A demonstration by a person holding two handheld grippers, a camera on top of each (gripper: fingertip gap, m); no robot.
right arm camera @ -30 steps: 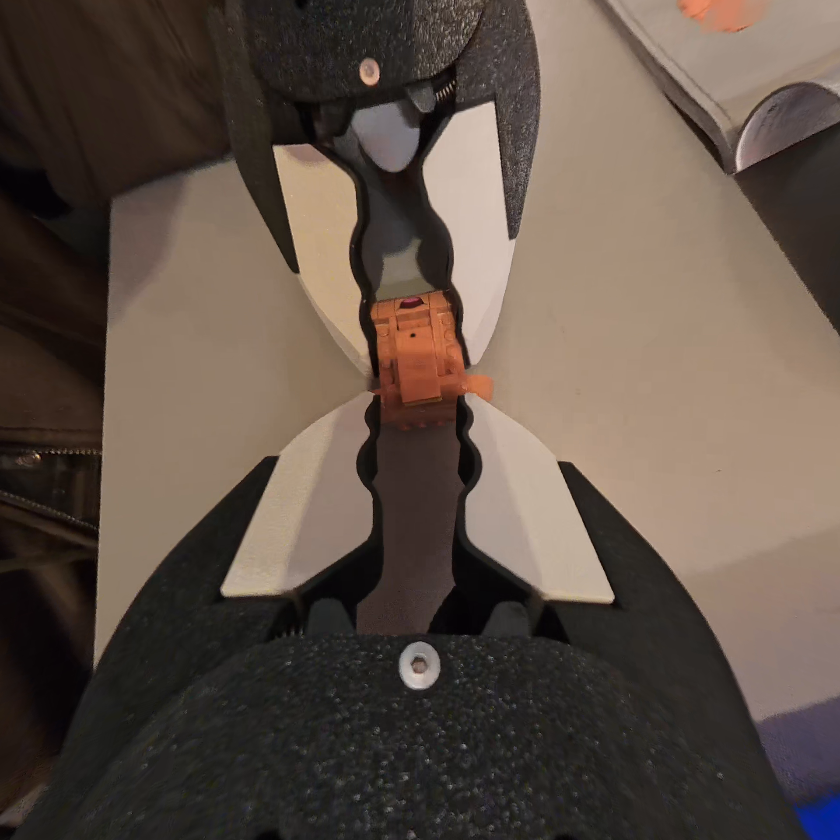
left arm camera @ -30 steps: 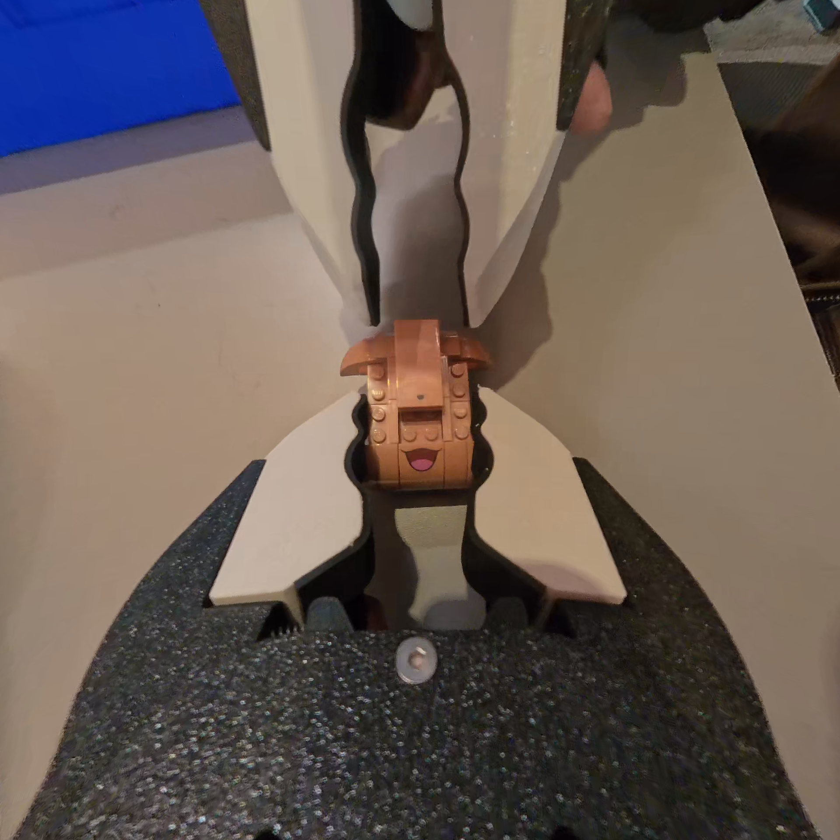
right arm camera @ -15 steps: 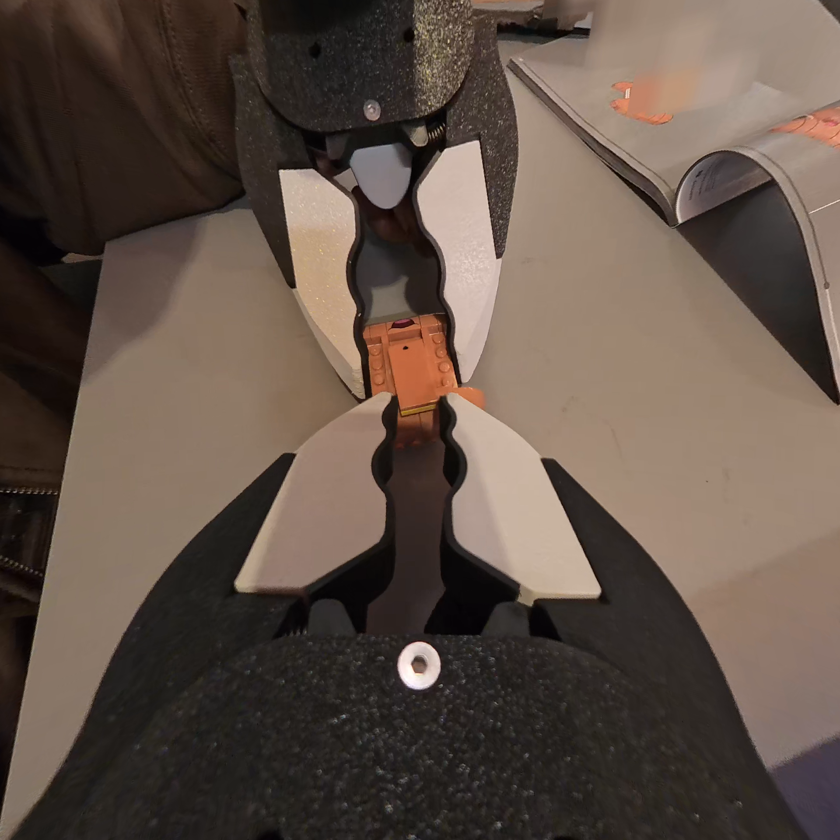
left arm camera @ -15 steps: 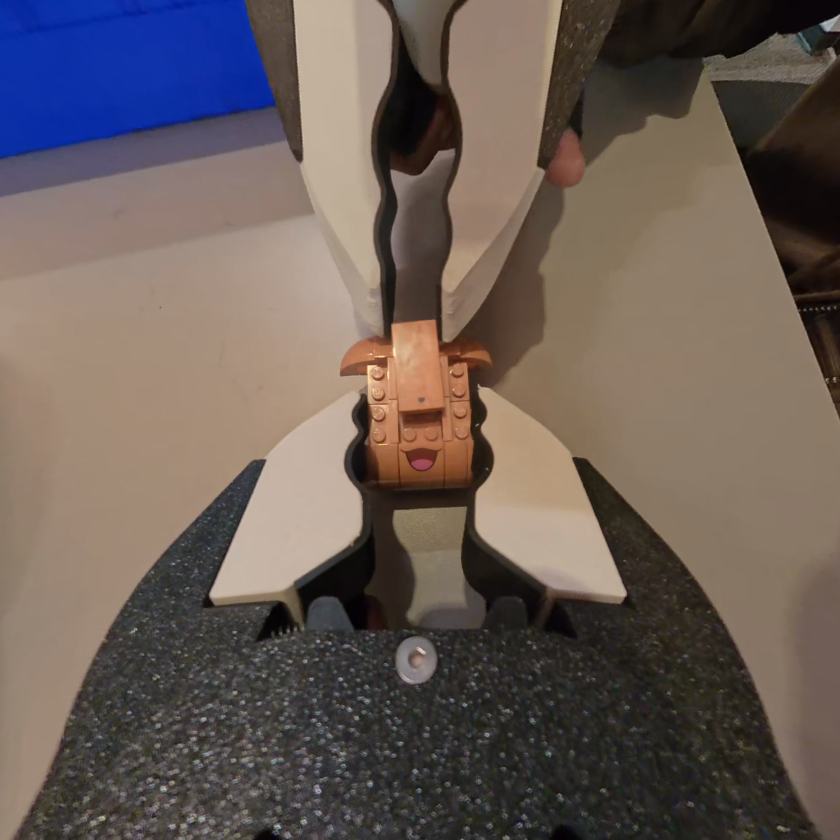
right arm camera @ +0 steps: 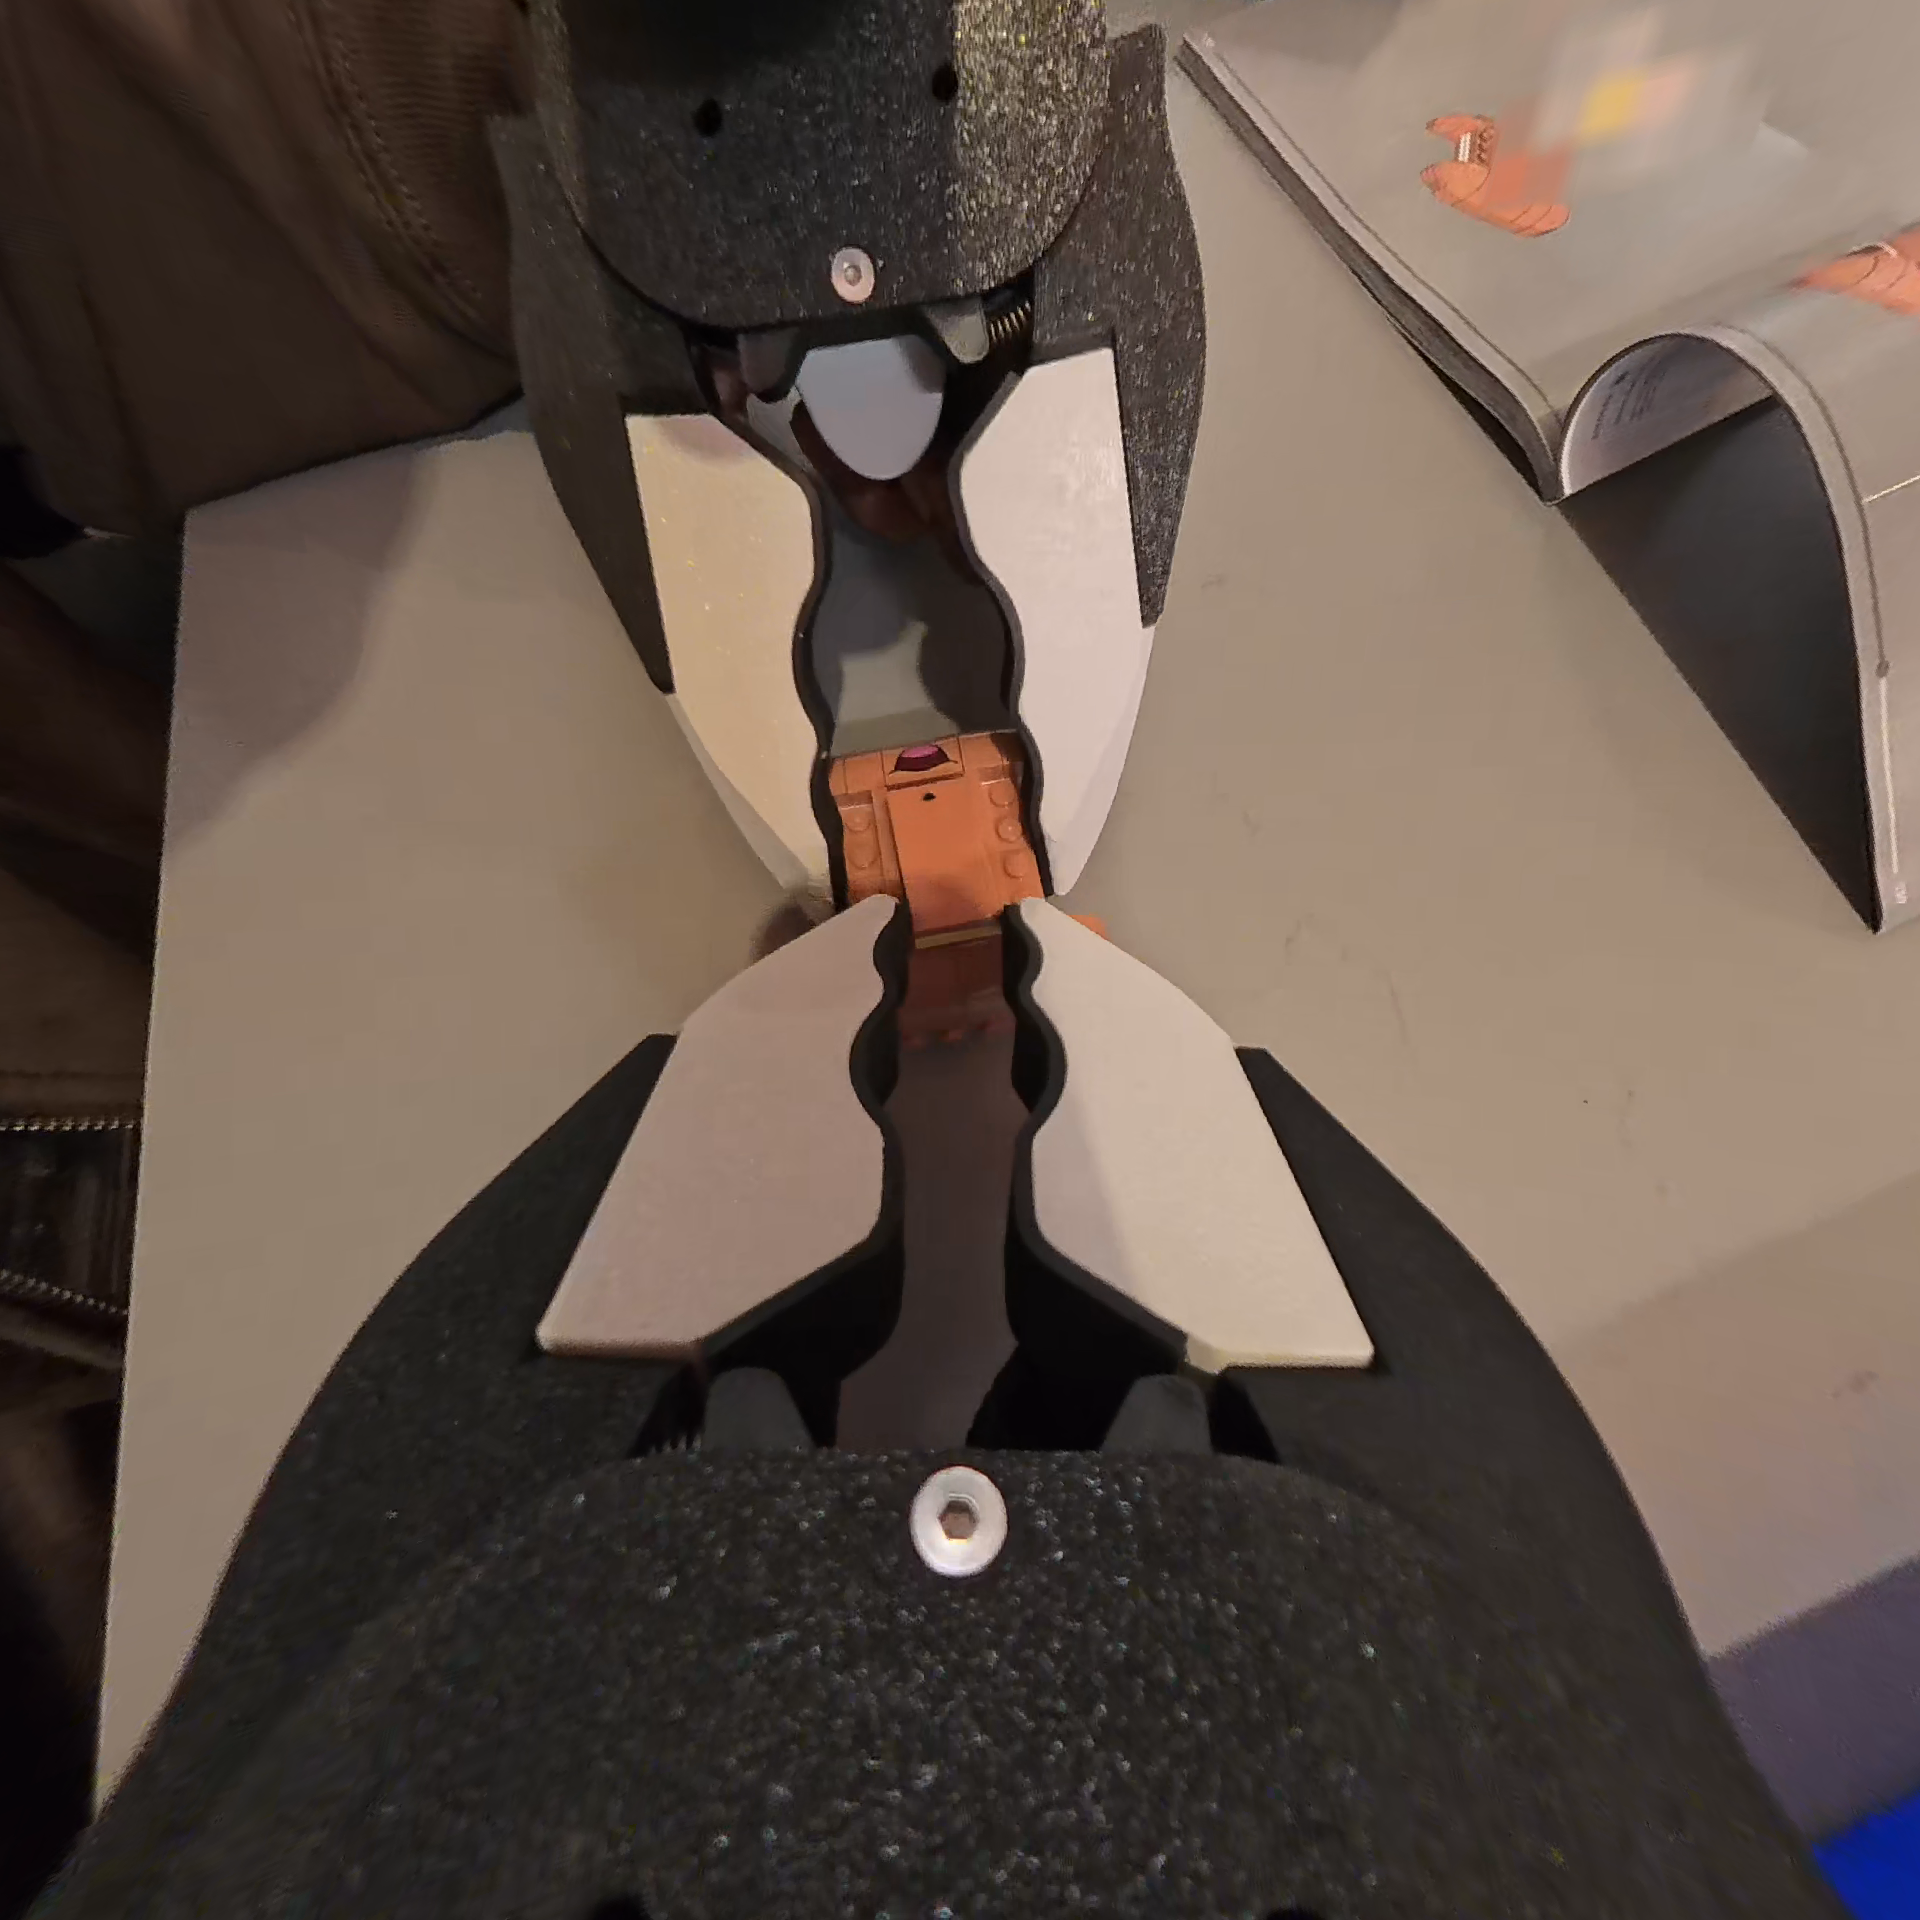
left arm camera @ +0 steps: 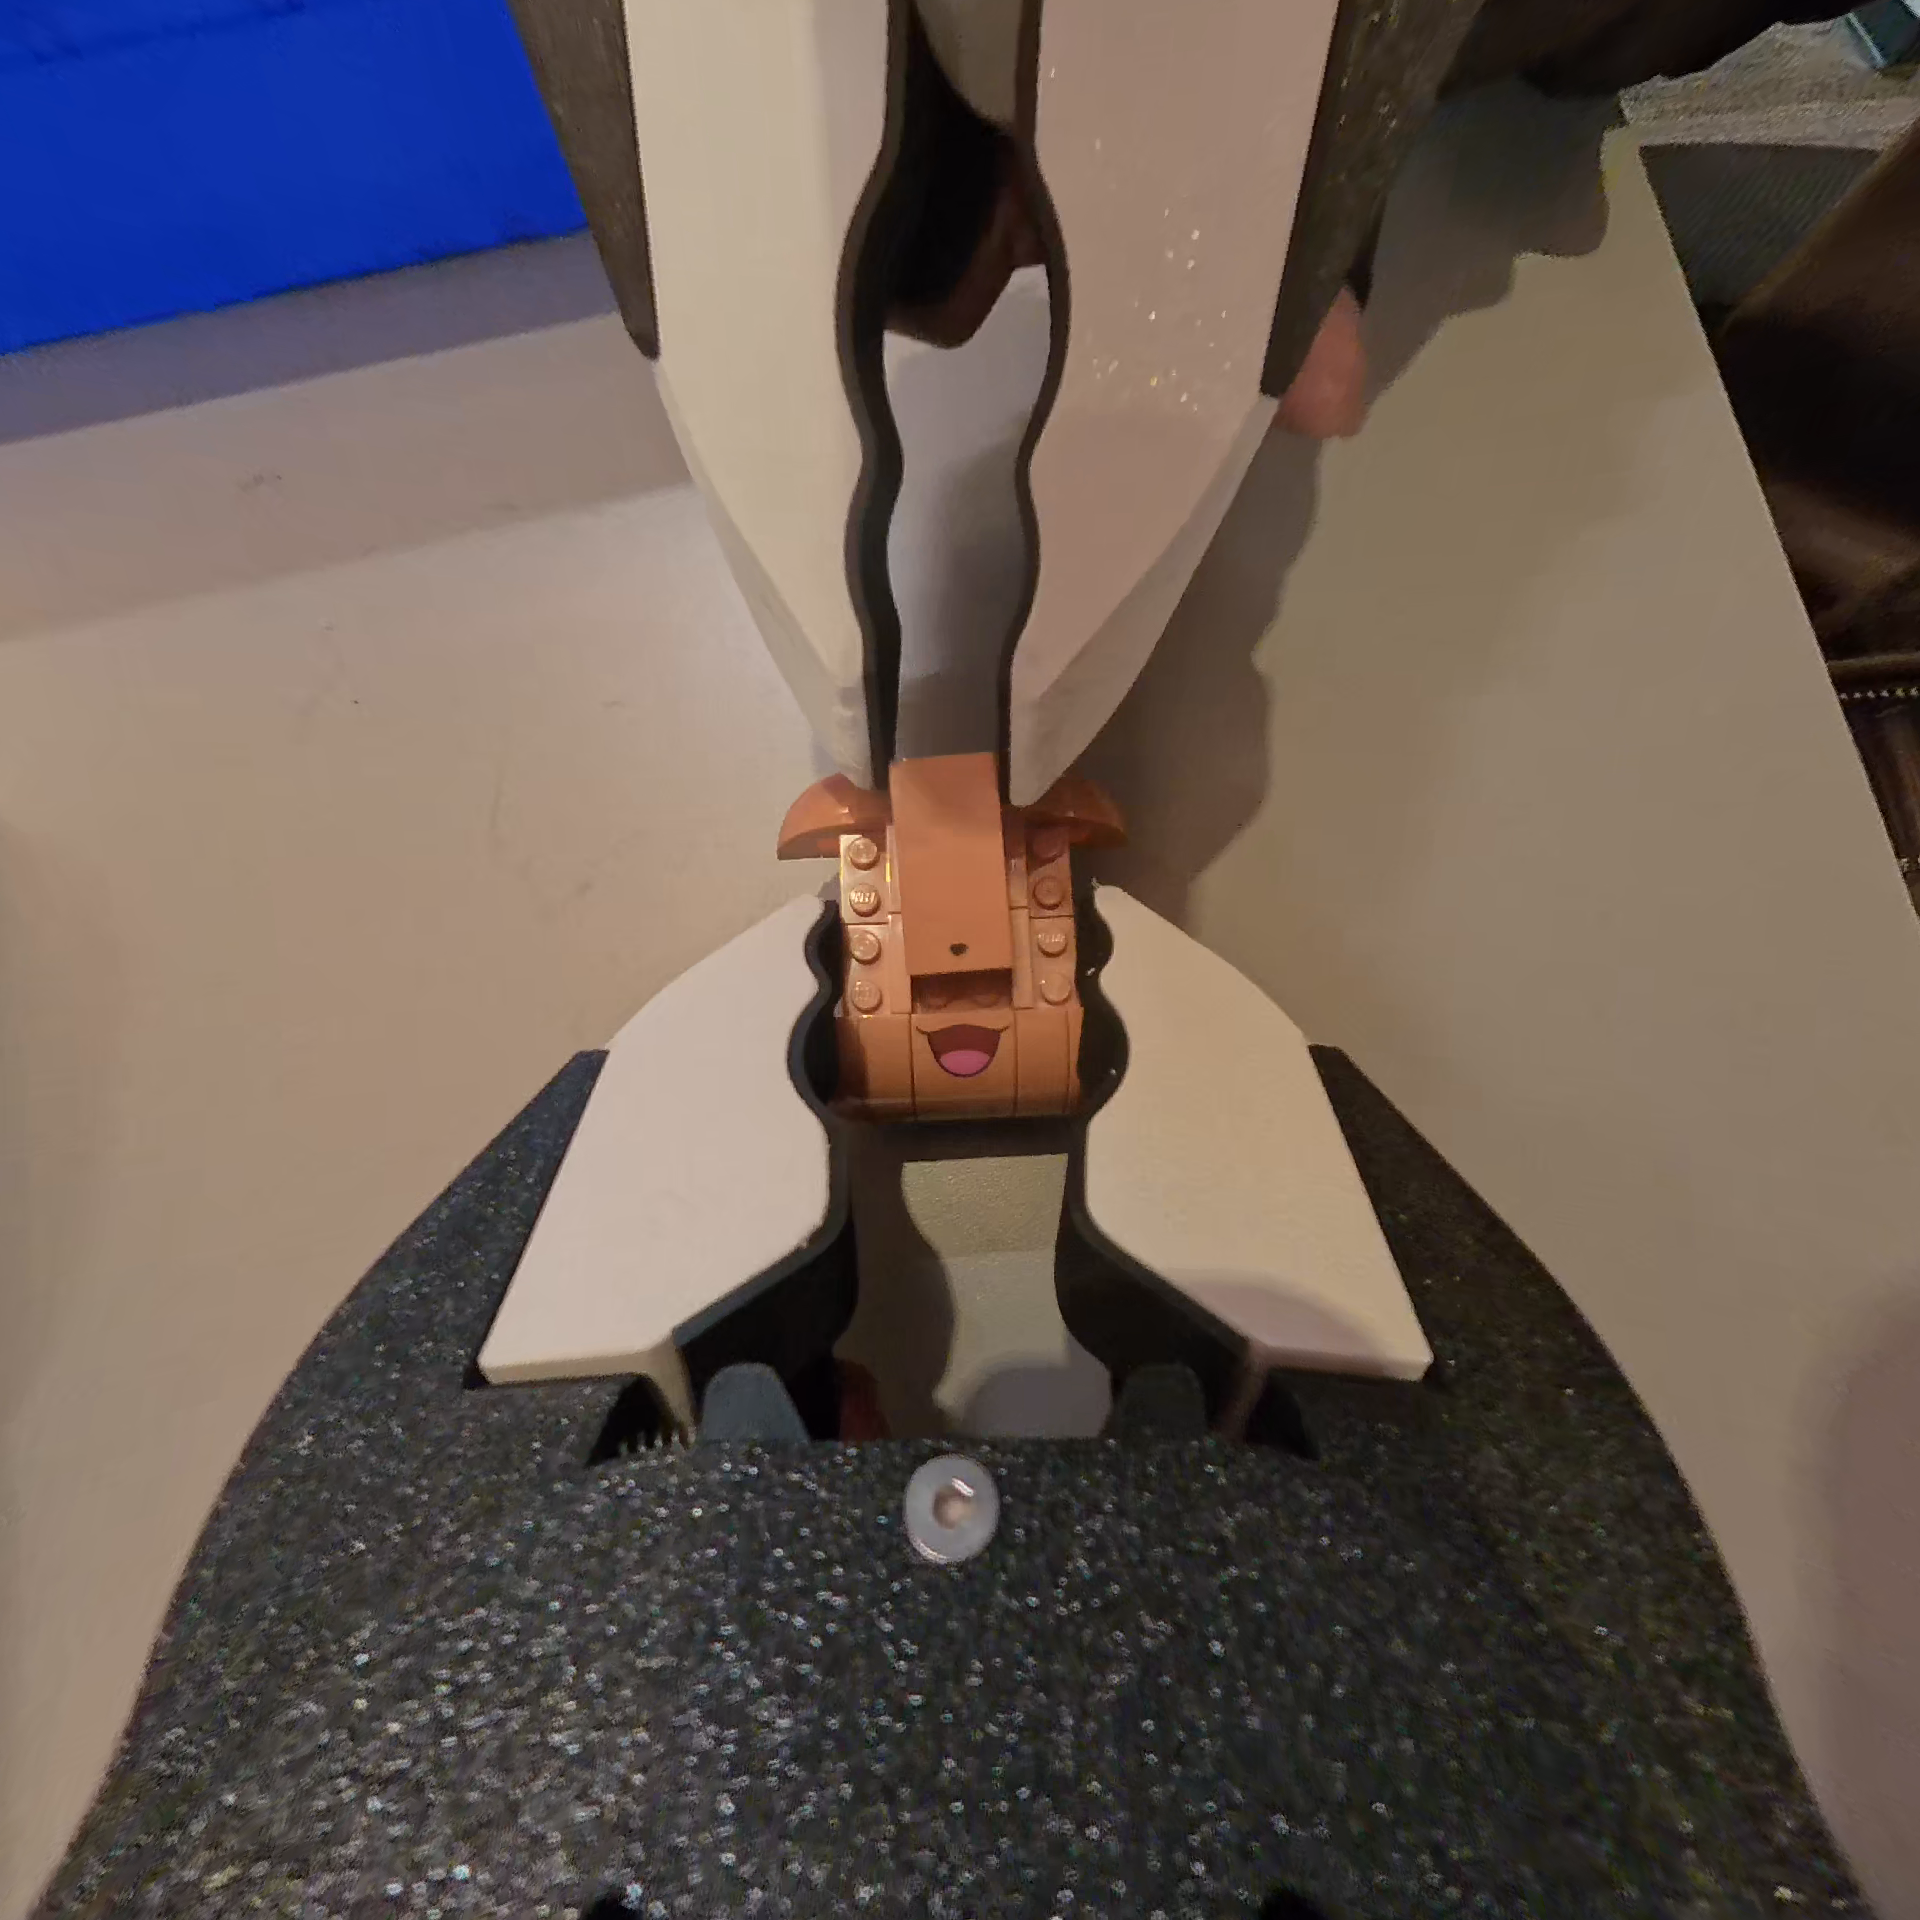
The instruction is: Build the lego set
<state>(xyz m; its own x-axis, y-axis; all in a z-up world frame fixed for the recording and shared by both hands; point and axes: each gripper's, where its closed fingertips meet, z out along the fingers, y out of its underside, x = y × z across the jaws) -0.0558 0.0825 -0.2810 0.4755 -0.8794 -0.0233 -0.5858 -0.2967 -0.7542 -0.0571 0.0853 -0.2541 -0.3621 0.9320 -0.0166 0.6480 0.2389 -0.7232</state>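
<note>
Left wrist view: 1 brown lego figure (left arm camera: 956,977) pinched between 2 grippers, left gripper (left arm camera: 954,925) and right gripper (right arm camera: 951,914), fingers narrow.

We see a pale beige table (left arm camera: 364,831) with a smooth, matte top; a few small dark marks are on it. In the right wrist view, its far left corner (right arm camera: 260,582) ends just beside a person's dark brown sleeve (right arm camera: 208,208). On the far right part of the table lies an open booklet (right arm camera: 1662,312); its grey pages show orange figures and one page curls up into an arch. Beyond one table edge we see a bright blue surface (left arm camera: 260,156).
</note>
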